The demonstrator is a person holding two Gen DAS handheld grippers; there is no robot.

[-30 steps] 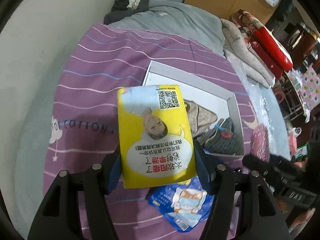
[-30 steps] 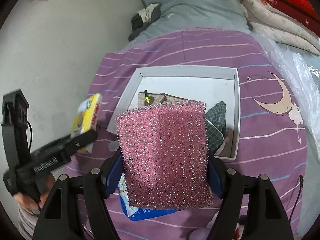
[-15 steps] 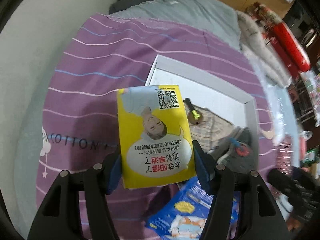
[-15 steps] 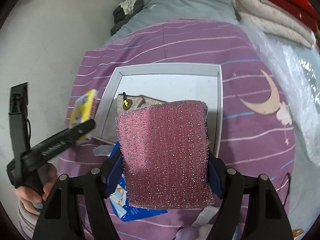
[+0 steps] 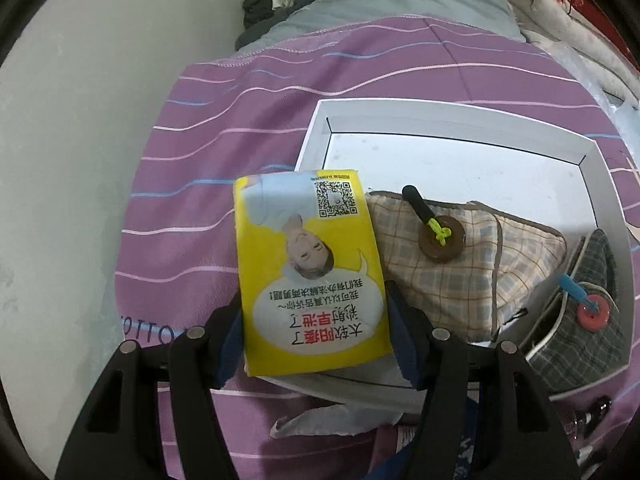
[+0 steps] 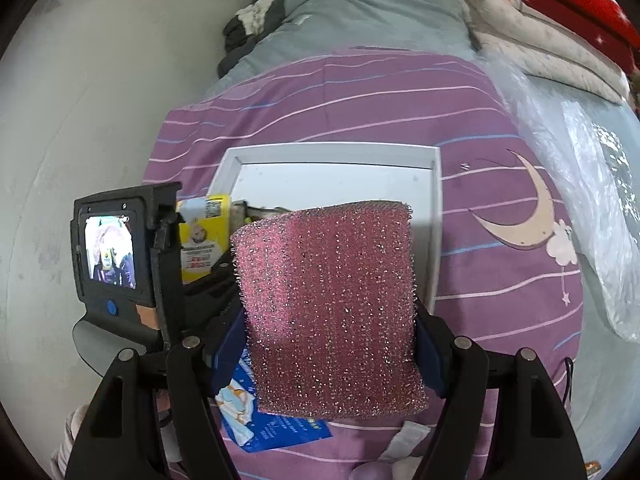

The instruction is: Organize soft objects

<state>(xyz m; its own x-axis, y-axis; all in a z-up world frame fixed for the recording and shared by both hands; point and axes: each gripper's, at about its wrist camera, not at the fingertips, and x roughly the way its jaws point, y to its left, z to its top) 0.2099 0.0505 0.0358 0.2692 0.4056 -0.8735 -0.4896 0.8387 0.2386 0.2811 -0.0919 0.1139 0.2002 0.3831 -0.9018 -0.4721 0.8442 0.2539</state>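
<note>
Left tongs [image 5: 316, 336] now nearer white tray [image 5: 440, 118], pinching yellow packet [image 5: 304, 272], right tongs [image 6: 328, 344] pinching pink sponge [image 6: 328, 304]

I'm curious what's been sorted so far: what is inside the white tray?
In the white tray lie a beige checked pouch with a brown button and a dark checked pouch with a red button. The yellow packet in the left gripper hides the tray's near-left corner.

light: dim, even indoor, slightly cool cast | shadows: soft, faint under the white tray [image 5: 460, 118] | glare: mild sheen on plastic sheet [image 6: 592, 184] | focus: centre fairly sharp, slightly grainy | distortion: strong fisheye bend, bed [image 6: 360, 96] stripes curve, black vignette in corners | blur: edges smeared
</note>
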